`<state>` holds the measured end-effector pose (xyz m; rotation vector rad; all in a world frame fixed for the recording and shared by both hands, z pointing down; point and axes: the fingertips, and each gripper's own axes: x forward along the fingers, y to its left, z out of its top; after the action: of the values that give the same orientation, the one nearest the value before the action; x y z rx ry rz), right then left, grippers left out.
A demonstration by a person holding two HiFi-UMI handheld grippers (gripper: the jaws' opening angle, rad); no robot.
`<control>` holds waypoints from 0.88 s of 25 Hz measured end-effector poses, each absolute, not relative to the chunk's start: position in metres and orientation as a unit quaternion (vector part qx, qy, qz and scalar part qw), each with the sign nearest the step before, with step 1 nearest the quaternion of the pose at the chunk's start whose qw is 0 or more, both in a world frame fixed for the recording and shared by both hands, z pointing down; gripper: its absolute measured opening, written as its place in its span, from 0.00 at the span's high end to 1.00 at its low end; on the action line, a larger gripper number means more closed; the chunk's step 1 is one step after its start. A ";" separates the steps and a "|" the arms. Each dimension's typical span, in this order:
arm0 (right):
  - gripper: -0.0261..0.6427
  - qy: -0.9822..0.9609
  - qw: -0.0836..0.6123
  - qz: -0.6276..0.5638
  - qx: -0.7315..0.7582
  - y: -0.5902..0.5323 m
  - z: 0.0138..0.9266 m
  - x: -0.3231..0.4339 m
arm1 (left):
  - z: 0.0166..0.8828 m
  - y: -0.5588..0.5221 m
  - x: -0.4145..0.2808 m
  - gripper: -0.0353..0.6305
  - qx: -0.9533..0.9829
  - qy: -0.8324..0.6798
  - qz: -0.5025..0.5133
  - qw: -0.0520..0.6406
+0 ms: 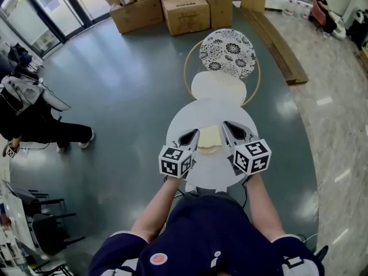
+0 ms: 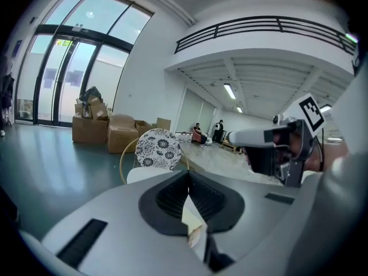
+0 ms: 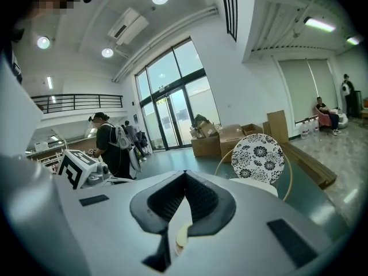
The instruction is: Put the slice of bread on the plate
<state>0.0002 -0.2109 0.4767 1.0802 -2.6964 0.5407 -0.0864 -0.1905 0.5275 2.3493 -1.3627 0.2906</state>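
A pale yellow slice of bread lies on the round white table, right in front of me. A tan curved edge shows at its near side. I cannot tell a plate apart from the white table top. My left gripper hovers just left of the bread with its jaws shut and nothing between them. My right gripper hovers just right of it, also shut and empty. In the left gripper view the dark pads meet along one seam. The right gripper view shows its pads meeting the same way.
A chair with a flower-patterned back and a white seat stands at the table's far side. Cardboard boxes sit beyond it. A person with a backpack stands at the left, and a wooden step runs along the right.
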 end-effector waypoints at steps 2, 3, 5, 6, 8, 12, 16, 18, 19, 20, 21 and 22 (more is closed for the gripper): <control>0.95 -0.911 0.087 0.178 0.362 -0.209 0.470 -0.001 | 0.507 -0.190 -0.083 0.94 0.851 -0.483 0.088 0.189; 0.95 -0.912 0.084 0.176 0.361 -0.207 0.467 -0.002 | 0.497 -0.190 -0.080 0.94 0.855 -0.479 0.080 0.182; 0.95 -0.913 0.077 0.172 0.361 -0.205 0.460 -0.002 | 0.477 -0.188 -0.075 0.94 0.863 -0.471 0.061 0.171; 0.95 -0.914 0.074 0.169 0.361 -0.203 0.456 -0.001 | 0.466 -0.187 -0.072 0.94 0.868 -0.466 0.051 0.165; 0.95 -0.917 0.069 0.161 0.359 -0.201 0.448 0.000 | 0.448 -0.185 -0.066 0.94 0.875 -0.456 0.032 0.156; 0.95 -0.922 0.052 0.140 0.357 -0.197 0.427 0.000 | 0.420 -0.180 -0.058 0.94 0.886 -0.442 0.007 0.140; 0.95 -0.926 0.043 0.127 0.353 -0.193 0.414 -0.001 | 0.403 -0.177 -0.055 0.94 0.891 -0.433 -0.011 0.133; 0.95 -0.928 0.041 0.125 0.349 -0.190 0.410 -0.002 | 0.399 -0.176 -0.054 0.94 0.892 -0.432 -0.016 0.131; 0.95 -0.929 0.039 0.124 0.347 -0.189 0.409 -0.002 | 0.397 -0.175 -0.054 0.94 0.893 -0.431 -0.018 0.131; 0.95 -0.930 0.037 0.122 0.346 -0.189 0.407 -0.003 | 0.397 -0.175 -0.054 0.94 0.893 -0.430 -0.019 0.131; 0.95 -0.931 0.035 0.120 0.344 -0.188 0.405 -0.003 | 0.396 -0.175 -0.054 0.94 0.893 -0.430 -0.019 0.131; 0.95 -0.931 0.035 0.117 0.343 -0.188 0.403 -0.003 | 0.395 -0.175 -0.053 0.94 0.893 -0.429 -0.019 0.131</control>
<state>-0.0030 -0.1880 0.4033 1.0536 -2.8633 0.3586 -0.0533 -0.1751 0.3952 2.5936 -1.2467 -0.0566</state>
